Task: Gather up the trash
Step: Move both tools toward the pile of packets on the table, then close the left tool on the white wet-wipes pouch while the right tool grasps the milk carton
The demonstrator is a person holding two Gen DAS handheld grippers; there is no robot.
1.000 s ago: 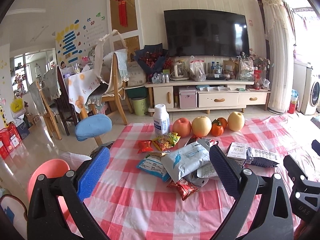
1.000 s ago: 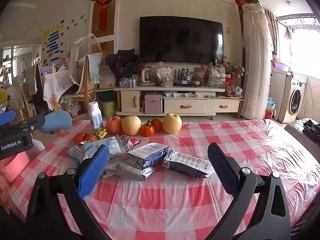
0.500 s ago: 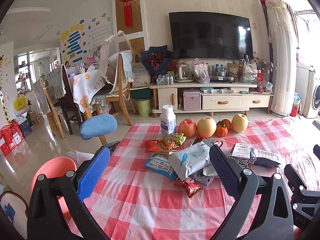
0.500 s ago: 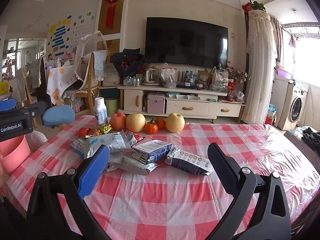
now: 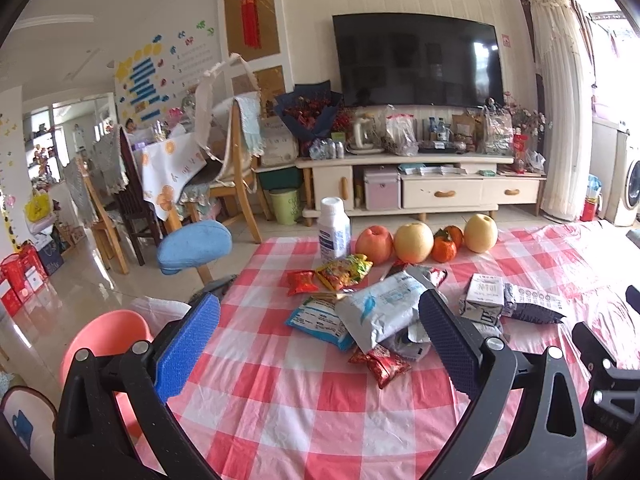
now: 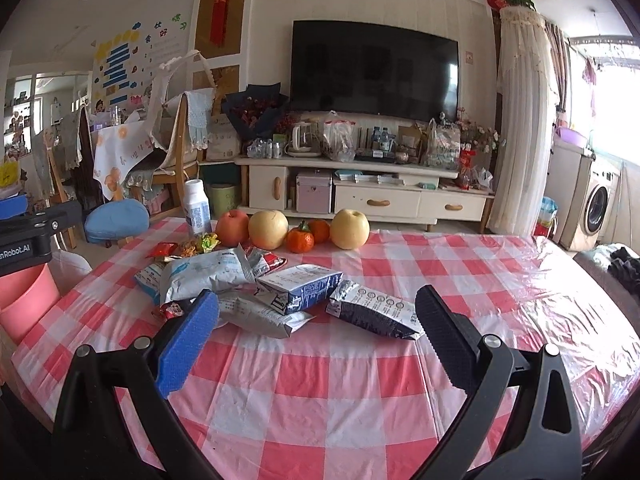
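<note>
both the left gripper [image 5: 318,338] and right gripper [image 6: 316,330] gape wide, empty. wrappers [image 6: 208,274] overlap at 11 o'clock; a grab could drag neighbours or nudge the fruit [image 6: 268,230] off the bench [image 6: 360,380].

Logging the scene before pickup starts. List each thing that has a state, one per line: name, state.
left gripper: open, empty, above the table.
right gripper: open, empty.
white bottle: upright, cap on.
milk carton: lying on its side.
grey-blue pouch: lying crumpled on other wrappers.
dark foil packet: lying flat, beside the carton.
red wrapper: crumpled, nearest the table's edge.
TV: screen dark.
</note>
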